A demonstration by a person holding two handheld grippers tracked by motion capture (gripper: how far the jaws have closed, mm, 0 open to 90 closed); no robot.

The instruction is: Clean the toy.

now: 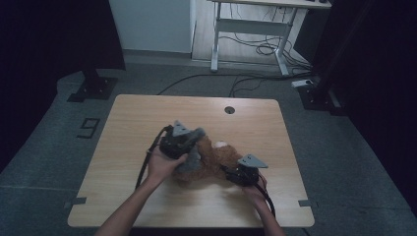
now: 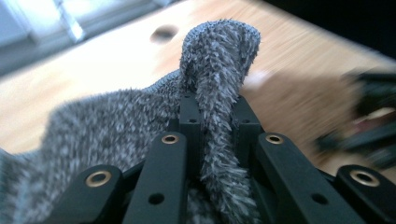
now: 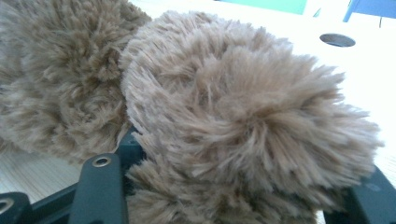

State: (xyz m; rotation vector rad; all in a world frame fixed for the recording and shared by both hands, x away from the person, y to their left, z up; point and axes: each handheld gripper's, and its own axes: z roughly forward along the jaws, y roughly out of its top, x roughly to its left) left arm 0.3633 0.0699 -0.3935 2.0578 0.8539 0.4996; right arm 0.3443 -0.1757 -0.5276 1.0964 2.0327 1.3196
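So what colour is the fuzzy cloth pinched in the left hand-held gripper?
Grey, a fuzzy knit cloth; it shows best in the left gripper view.

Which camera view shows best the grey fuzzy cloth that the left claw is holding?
The left gripper view: the grey cloth is close and sharp, pinched between the shut left claw. In the high view it is a small grey patch over the brown plush toy.

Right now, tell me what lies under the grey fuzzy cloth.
The grey fuzzy cloth drapes over the brown plush toy, pinched by the left gripper. The toy's covered part is hidden. The right gripper clamps a plush limb.
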